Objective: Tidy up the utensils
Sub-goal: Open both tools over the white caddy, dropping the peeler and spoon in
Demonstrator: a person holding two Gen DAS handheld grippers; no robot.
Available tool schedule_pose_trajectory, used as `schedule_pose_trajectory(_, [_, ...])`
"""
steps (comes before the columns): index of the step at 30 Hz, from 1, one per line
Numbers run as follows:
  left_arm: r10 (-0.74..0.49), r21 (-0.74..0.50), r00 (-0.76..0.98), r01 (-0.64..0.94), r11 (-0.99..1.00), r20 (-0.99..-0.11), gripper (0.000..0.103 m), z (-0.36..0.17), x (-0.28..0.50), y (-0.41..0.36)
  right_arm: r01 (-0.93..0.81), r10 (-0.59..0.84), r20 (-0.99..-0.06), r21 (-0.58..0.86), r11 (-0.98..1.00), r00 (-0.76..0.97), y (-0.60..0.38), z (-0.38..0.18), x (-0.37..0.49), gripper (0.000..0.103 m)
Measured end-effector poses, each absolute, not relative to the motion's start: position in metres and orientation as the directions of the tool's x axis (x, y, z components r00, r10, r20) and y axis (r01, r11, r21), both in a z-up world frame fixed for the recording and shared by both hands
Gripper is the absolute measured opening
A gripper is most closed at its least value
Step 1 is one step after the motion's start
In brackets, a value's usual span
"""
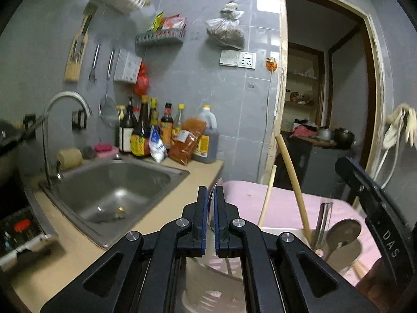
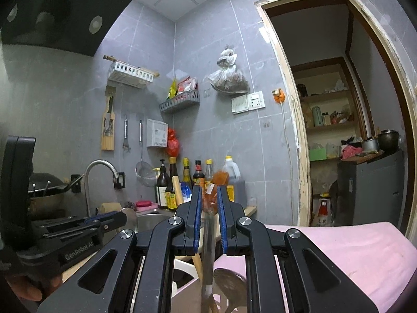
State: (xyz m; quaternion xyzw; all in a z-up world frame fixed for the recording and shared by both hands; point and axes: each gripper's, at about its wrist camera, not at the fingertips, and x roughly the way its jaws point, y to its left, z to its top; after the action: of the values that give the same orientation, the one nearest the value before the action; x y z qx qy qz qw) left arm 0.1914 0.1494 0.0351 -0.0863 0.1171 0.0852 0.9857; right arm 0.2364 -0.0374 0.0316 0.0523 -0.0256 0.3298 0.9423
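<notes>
Left black two-finger gripper [image 1: 211, 210] was pinching a shiny metal spoon [image 1: 214, 195], bowl poking up above the tan countertop [image 1: 166, 210] beside the steel sink [image 1: 114, 190]. Right black gripper [image 2: 209, 216] was clamped on a thin metal utensil handle [image 2: 207, 245] over the white plastic utensil holder [image 2: 182, 274].

Metal spoon [image 1: 214, 203] upright; wooden sticks [image 1: 293, 182], spatulas [image 1: 344, 230] standing in white holder [image 1: 281, 230].

A home kitchen: steel sink [image 1: 112, 190], sauce bottles [image 1: 142, 127], hanging strainer [image 1: 108, 112].
</notes>
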Motion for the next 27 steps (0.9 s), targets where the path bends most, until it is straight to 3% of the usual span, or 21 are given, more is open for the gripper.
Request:
schedule_pose_trajectory(5, [0.084,-0.216,0.962,-0.143,0.966,-0.261,0.005,0.043,0.184,0.154,-0.631,0.626,0.080,0.099,0.769,0.776,-0.041,0.032,0.236,0.016])
schedule_pose_trajectory(6, [0.077,-0.221,0.962,-0.138,0.965,-0.262,0.005,0.045,0.183,0.154,-0.631,0.625,0.086,0.103,0.769,0.776,-0.042,0.033,0.235,0.022])
schedule_pose_trajectory(7, [0.068,-0.223,0.963,-0.129,0.966,-0.262,0.006,0.048,0.181,0.153,-0.631,0.624,0.092,0.108,0.768,0.776,-0.044,0.034,0.234,0.027])
schedule_pose_trajectory(15, [0.044,-0.185,0.970,-0.090,0.979,-0.241,0.010,0.070,0.167,0.136,-0.604,0.592,0.122,0.134,0.785,0.797,-0.068,0.047,0.223,0.036])
schedule_pose_trajectory(18, [0.027,-0.167,0.974,-0.066,0.984,-0.227,0.017,0.076,0.162,0.126,-0.580,0.569,0.115,0.143,0.802,0.814,-0.083,0.050,0.219,0.046])
schedule_pose_trajectory(21, [-0.002,-0.170,0.977,-0.035,0.985,-0.211,0.033,0.080,0.157,0.115,-0.554,0.545,0.103,0.138,0.821,0.832,-0.102,0.051,0.212,0.051])
schedule_pose_trajectory(25, [-0.032,-0.161,0.978,-0.002,0.987,-0.205,0.038,0.084,0.152,0.098,-0.514,0.508,0.080,0.112,0.850,0.857,-0.130,0.051,0.199,0.075])
schedule_pose_trajectory(27, [-0.043,-0.148,0.978,0.012,0.989,-0.206,0.046,0.084,0.150,0.088,-0.492,0.487,0.074,0.093,0.865,0.870,-0.147,0.051,0.191,0.081])
